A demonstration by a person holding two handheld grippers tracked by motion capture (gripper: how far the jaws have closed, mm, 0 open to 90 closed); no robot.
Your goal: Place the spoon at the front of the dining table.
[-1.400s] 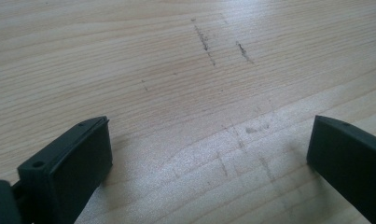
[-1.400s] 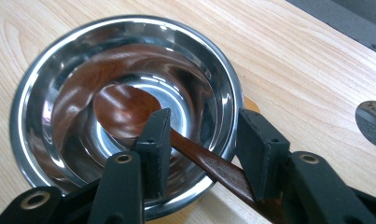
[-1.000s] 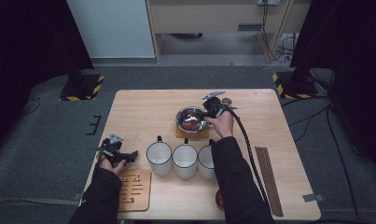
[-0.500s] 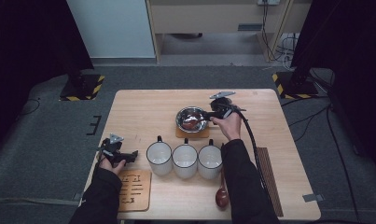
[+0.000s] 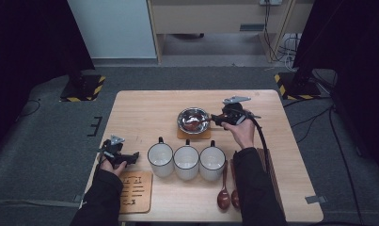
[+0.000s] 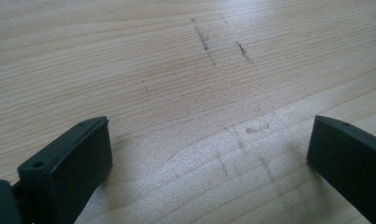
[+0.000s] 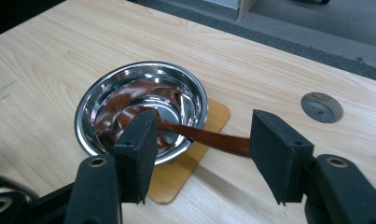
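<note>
Since a second ago the right gripper (image 5: pixel 214 118) has drawn back toward the table's right side, away from the row of mugs, and now sits just right of the shiny round steel bowl (image 5: pixel 193 119). From where I stand, its jaws are spread apart, and the right gripper view shows a dark brown wooden spoon (image 7: pixel 202 136) lying with its head inside the bowl and its handle sticking out over the rim, passing between the open jaws without being pinched. The bowl rests on a small square wooden coaster (image 5: pixel 194 133).

Nearer the person, three white enamel mugs with dark rims (image 5: pixel 186 160) stand side by side. Two more brown wooden spoons (image 5: pixel 228 193) lie on the light wooden table (image 5: pixel 140 108) just beside the right forearm.

Over at the left edge, the left gripper (image 5: pixel 133 157) hovers low, jaws wide apart over bare wood, close to a flat slotted wooden rack (image 5: pixel 135 190).
</note>
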